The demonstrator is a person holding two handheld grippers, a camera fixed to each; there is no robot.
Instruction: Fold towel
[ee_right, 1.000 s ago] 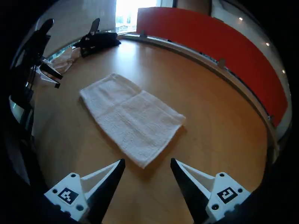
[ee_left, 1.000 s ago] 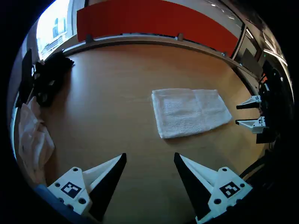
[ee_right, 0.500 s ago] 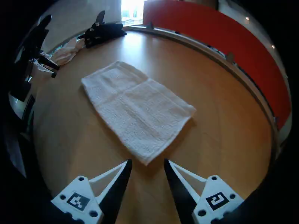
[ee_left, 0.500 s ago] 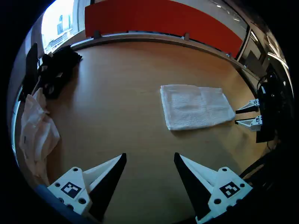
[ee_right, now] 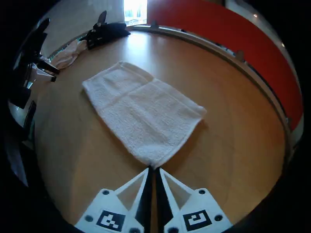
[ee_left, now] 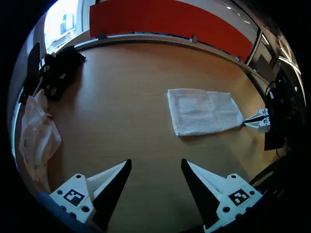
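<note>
Your right gripper [ee_right: 154,171] pinches towel [ee_right: 144,112] near corner; towel runs long straight ahead. Your left gripper [ee_left: 155,161] spread wide, farther off.

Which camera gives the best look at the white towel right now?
The right gripper view: the towel lies large and central, its overlapping layers clear, its near corner between the closed fingers of the right gripper. The left gripper view shows it smaller, off to one side, flat on the table.

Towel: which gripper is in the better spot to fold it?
Right, I think. The right gripper is closed on the towel corner, ready to lift it over. The left gripper is open, farther off.
</note>
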